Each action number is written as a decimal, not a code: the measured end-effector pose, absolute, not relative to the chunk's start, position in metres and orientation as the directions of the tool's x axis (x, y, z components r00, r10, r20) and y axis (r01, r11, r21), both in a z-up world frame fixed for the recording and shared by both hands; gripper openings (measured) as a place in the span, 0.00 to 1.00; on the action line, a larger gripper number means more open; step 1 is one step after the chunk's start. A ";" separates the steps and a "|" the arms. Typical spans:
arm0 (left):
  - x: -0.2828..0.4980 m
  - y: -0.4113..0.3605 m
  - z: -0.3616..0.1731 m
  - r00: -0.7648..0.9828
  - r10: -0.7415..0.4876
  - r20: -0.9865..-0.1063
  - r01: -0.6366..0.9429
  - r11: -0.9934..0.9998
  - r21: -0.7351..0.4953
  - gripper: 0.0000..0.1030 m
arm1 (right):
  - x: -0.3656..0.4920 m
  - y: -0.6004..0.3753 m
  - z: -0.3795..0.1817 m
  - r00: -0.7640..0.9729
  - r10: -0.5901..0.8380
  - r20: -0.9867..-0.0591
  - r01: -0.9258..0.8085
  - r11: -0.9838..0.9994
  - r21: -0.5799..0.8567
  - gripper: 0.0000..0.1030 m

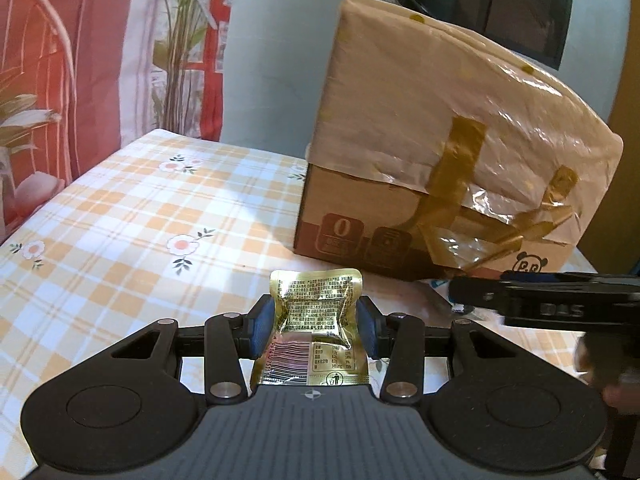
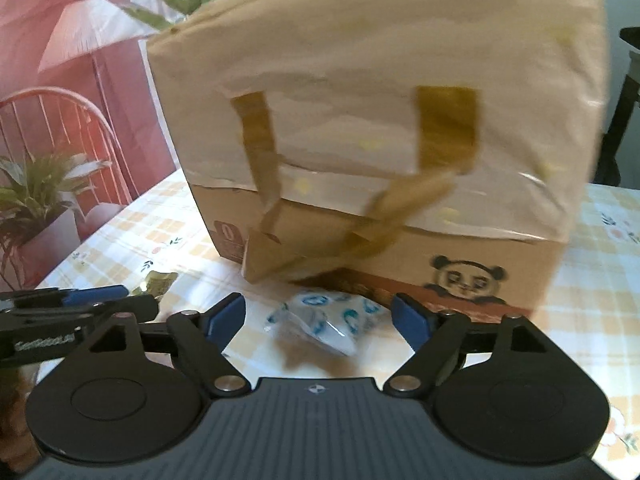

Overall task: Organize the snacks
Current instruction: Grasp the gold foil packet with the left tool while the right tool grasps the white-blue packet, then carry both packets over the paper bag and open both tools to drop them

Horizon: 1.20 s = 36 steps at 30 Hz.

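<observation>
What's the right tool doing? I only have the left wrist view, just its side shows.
Observer: The right tool is open, nothing gripped. A white snack packet with blue print lies on the table between its pads, untouched.
Operator: Box face on that side?
Observer: The cream plastic-wrapped cardboard box has two brown tape strips and a full panda face print low at its right.
Operator: My gold packet visible there?
Observer: Only a corner of the gold foil snack packet, past the left tool.
</observation>
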State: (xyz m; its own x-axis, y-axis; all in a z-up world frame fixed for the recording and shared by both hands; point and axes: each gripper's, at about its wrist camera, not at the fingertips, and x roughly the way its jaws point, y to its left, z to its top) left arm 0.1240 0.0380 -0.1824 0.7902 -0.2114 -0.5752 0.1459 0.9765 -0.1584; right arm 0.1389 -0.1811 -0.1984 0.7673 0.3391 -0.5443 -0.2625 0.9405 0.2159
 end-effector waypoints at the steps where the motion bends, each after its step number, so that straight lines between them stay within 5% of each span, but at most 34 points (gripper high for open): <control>1: 0.124 0.039 -0.182 0.792 -0.212 -0.573 0.145 0.976 -0.160 0.45 | 0.143 -0.177 -0.199 0.762 0.337 -0.553 -0.262 0.941 0.213 0.80; 8: 0.119 0.040 -0.181 0.799 -0.221 -0.559 0.159 0.975 -0.158 0.45 | 0.173 -0.178 -0.218 0.729 0.279 -0.625 -0.138 0.954 0.265 0.77; 11: 0.118 0.038 -0.182 0.797 -0.224 -0.561 0.163 0.974 -0.157 0.46 | 0.171 -0.185 -0.221 0.720 0.332 -0.610 -0.134 0.928 0.346 0.58; 15: 0.117 0.033 -0.183 0.790 -0.233 -0.567 0.177 0.972 -0.152 0.45 | 0.151 -0.178 -0.215 0.736 0.301 -0.607 -0.167 0.949 0.268 0.52; 36: 0.105 0.019 -0.180 0.778 -0.253 -0.576 0.231 0.967 -0.112 0.46 | 0.074 -0.212 -0.221 0.793 0.296 -0.532 -0.185 0.950 0.253 0.49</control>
State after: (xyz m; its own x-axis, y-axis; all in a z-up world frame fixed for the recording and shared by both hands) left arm 0.1047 0.0185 -0.1801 0.7777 -0.2525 -0.5757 0.2310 0.9665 -0.1119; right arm 0.0737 -0.2125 -0.2208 0.7932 0.2964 -0.5320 -0.1849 0.9495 0.2533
